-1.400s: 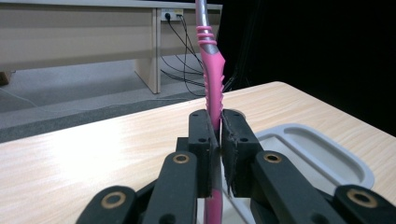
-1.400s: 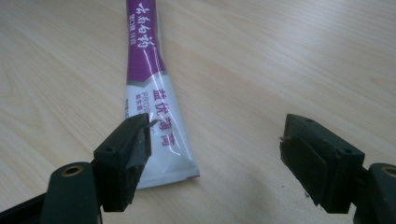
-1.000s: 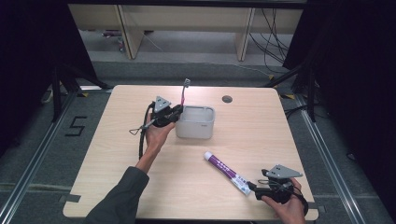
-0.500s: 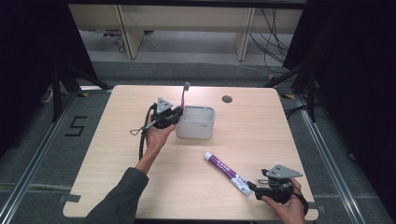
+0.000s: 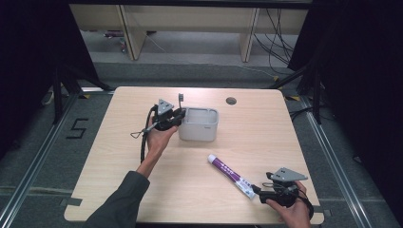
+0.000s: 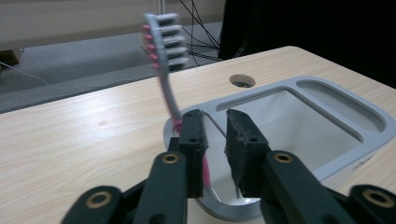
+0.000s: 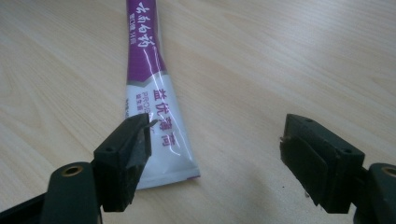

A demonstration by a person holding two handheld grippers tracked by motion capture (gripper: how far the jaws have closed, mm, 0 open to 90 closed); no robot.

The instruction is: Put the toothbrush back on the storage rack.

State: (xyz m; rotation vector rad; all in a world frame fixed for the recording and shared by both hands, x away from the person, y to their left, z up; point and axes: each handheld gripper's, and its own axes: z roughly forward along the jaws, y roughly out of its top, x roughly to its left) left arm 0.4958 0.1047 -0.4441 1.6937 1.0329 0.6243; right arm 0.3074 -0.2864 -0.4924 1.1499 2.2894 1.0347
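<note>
Table [image 5: 119,190]: pale wood, rounded corners, a round cable hole [image 5: 231,100] near the far edge.

Grey tray [image 5: 199,124]: rectangular plastic bin, standing on the far middle of the table; in the left gripper view a deep main well and a shallow side pocket along one rim.

Left gripper [image 5: 177,116]: held at the tray's left wall, jaws over its near corner. Jaws parted by a narrow gap and just been opening (earlier frames given); right pad clear of the toothbrush handle, left pad right against it, contact not certain in the left gripper view.

Right gripper [image 5: 259,192]: resting low at the near right edge of the table, pointed at the tube's crimped end. Jaws spread wide, pinching nothing; left pad just over the tube's corner, right pad well apart from it on bare wood.

Toothpaste tube [image 5: 231,175]: purple and white, lying flat on the table, slanting from mid-table toward the near right; crimped end nearest the right gripper.

Toothbrush [image 6: 164,60]: grey and pink, standing nearly upright at the tray's corner, head up and slightly blurred, handle running down between the left gripper's pads into the tray.
</note>
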